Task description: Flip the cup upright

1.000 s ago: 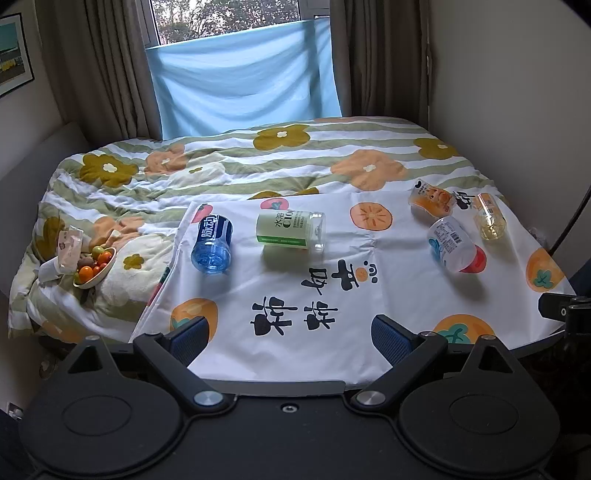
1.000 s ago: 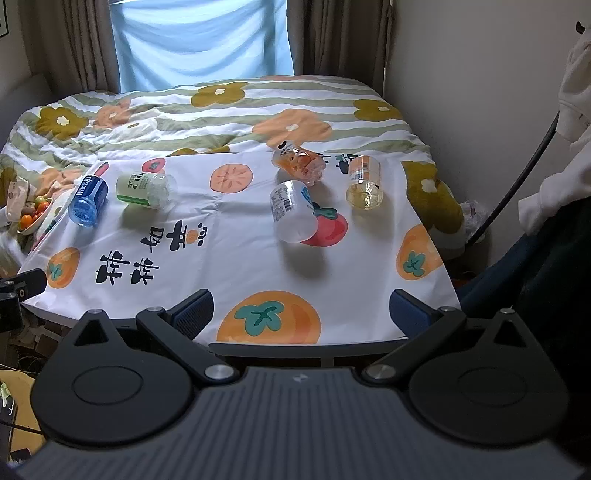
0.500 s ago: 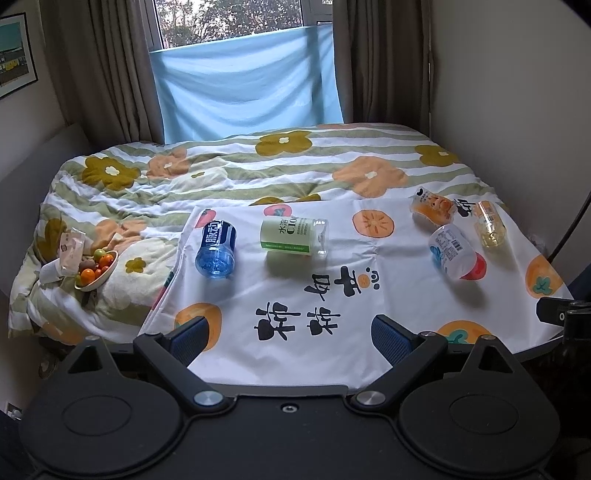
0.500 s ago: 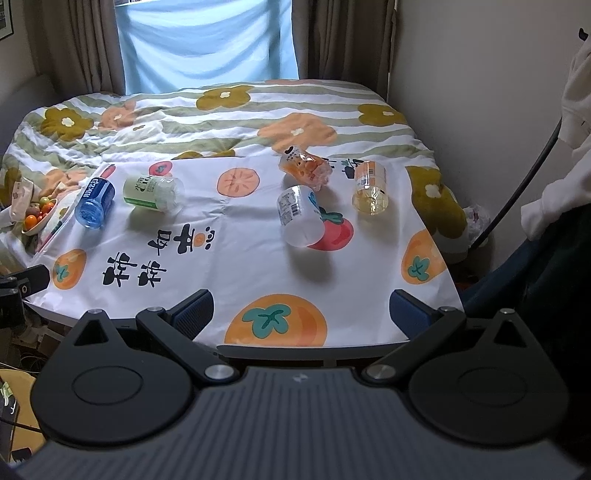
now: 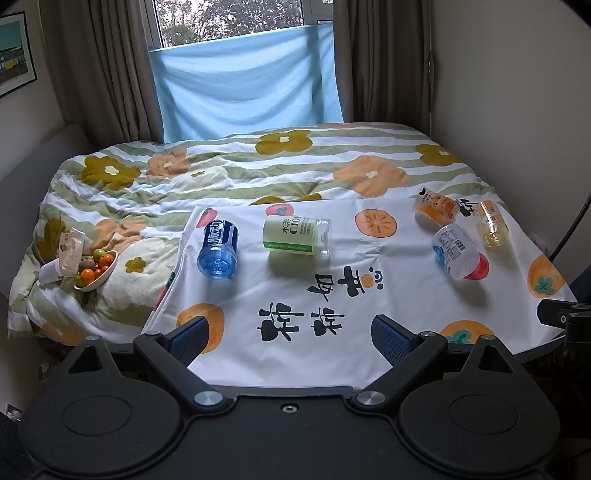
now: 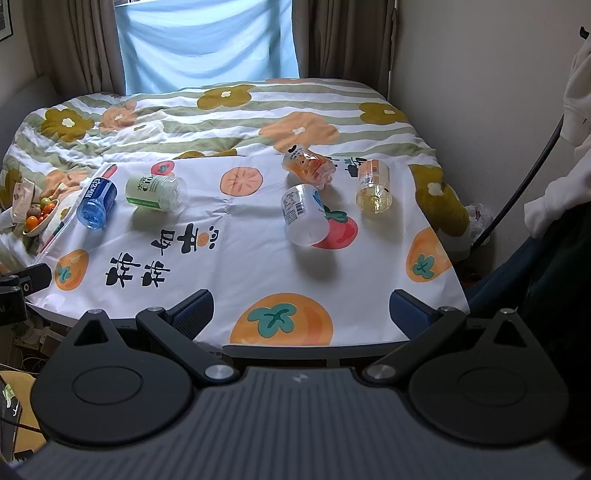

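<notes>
Left wrist view had the left tool point(image 5: 290, 334) spread wide and empty at the near table edge. Ahead on the printed cloth point(image 5: 369, 295) lay five cups, all on their sides: blue cup point(image 5: 218, 249) ahead-left, green-label cup point(image 5: 297, 235) dead ahead, and, far right, clear cup point(image 5: 458, 251), orange cup point(image 5: 434, 206) and yellow cup point(image 5: 491, 223). Right tool point(image 6: 301, 308) was spread too, holding nothing, the clear cup point(image 6: 304, 216) straight ahead. Against a second earlier, both views had pulled back and tilted up, showing more window point(image 5: 229, 18); the cups hadn't budged. So no flip begun yet, I'd say. Off left sat a fruit bowl point(image 5: 96, 271).
</notes>
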Action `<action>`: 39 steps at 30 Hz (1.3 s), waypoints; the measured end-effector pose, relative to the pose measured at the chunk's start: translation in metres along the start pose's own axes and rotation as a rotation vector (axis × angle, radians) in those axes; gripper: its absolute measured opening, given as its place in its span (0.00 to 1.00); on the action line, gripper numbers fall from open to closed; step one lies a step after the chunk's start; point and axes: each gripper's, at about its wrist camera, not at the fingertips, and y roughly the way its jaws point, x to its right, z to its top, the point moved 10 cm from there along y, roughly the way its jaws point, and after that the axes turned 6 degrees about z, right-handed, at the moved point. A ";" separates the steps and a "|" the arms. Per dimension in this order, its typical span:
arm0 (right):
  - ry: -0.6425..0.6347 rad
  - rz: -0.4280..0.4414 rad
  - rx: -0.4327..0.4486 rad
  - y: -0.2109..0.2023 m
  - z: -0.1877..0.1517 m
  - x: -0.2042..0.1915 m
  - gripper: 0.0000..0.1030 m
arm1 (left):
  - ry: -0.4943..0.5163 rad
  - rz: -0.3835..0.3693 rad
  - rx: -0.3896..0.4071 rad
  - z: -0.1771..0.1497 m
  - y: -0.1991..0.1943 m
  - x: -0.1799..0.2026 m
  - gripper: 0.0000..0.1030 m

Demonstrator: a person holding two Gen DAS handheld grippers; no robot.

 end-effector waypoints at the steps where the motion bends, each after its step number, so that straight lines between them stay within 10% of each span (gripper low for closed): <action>1: 0.000 0.000 0.001 0.000 0.000 0.001 1.00 | -0.001 -0.001 -0.001 0.000 0.001 -0.001 0.94; 39: 0.005 0.000 -0.004 0.005 -0.002 0.003 1.00 | 0.006 -0.014 -0.010 -0.001 0.010 0.008 0.94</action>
